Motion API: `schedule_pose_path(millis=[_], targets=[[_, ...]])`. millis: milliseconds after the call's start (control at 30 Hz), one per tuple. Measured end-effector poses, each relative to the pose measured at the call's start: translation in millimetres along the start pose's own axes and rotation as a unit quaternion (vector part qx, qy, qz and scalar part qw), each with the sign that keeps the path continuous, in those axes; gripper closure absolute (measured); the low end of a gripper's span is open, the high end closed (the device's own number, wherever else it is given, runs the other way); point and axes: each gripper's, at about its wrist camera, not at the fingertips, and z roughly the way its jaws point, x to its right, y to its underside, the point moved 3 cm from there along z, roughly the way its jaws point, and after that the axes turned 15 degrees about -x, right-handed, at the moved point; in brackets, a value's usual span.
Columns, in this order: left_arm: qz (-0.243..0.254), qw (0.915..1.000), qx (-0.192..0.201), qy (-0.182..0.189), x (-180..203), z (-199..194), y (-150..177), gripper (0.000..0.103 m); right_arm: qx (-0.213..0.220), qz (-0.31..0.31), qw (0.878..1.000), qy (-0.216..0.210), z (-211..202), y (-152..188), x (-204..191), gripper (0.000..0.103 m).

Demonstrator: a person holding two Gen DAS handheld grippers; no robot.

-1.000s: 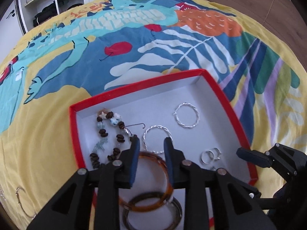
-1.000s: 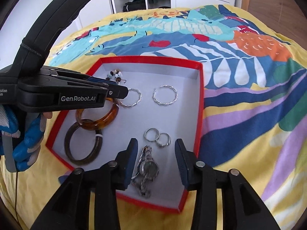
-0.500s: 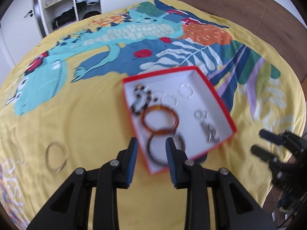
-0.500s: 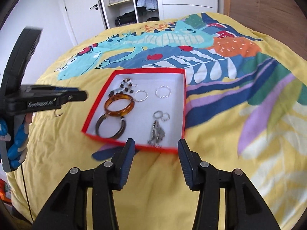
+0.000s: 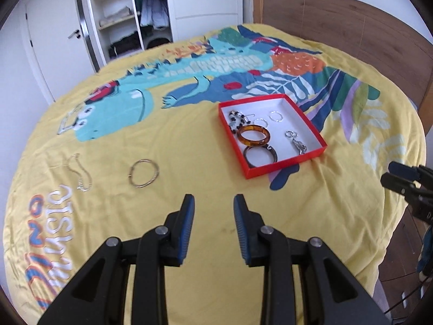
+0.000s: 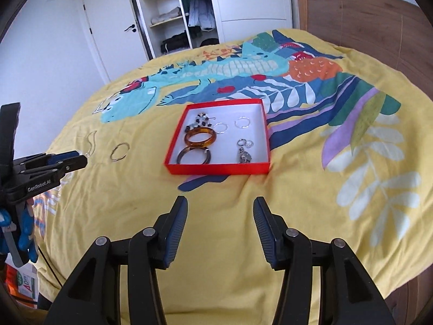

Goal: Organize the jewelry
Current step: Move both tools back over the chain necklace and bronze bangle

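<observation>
A red box [image 5: 314, 128] [image 6: 216, 168] with a white inside sits on the yellow bedspread. It holds an amber bangle [image 5: 253, 135] [image 6: 200, 137], a dark bangle [image 5: 260, 156] [image 6: 193, 156], a beaded bracelet [image 5: 237, 119], thin silver hoops, two small rings [image 6: 245, 143] and a watch [image 6: 244, 156]. A silver hoop [image 5: 143, 173] [image 6: 119, 151] and a thin chain [image 5: 81, 176] [image 6: 91, 142] lie on the bedspread left of the box. My left gripper [image 5: 213, 205] [image 6: 81, 161] is open and empty, above the bed near the box. My right gripper [image 6: 219, 208] [image 5: 389, 173] is open and empty.
The bed's front and right edges fall away close to both grippers. A wooden headboard [image 5: 351, 27] stands at the right. An open wardrobe [image 5: 135, 19] and a white door [image 6: 108, 40] stand behind the bed.
Both grippers have pulled back and up from the box, which now looks small and far. The left gripper no longer hovers over the amber bangle. The hoop and chain have come into view.
</observation>
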Motion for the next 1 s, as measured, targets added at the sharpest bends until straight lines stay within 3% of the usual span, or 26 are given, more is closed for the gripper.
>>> schedule_pose_path(millis=[267, 633, 700, 1000], targets=[[0.01, 0.9988, 0.018, -0.044, -19.8, -37.8, 38.4, 0.075, 0.02, -0.016, 1.0, 0.002, -29.3, 10.7, -24.9, 0.053], [-0.064, 0.9957, 0.03, -0.06, -74.4, -60.7, 83.7, 0.074, 0.017, -0.05, 0.999, -0.007, -31.7, 10.8, -70.4, 0.049], [-0.082, 0.9939, 0.031, -0.067, -84.4, -63.5, 91.0, 0.067, 0.012, -0.056, 0.998, -0.008, -28.9, 11.6, -77.8, 0.049], [-0.15, 0.9845, 0.053, -0.073, -126.7, -77.8, 112.8, 0.058, -0.008, -0.095, 0.995, -0.011, -11.7, 4.5, -126.3, 0.048]])
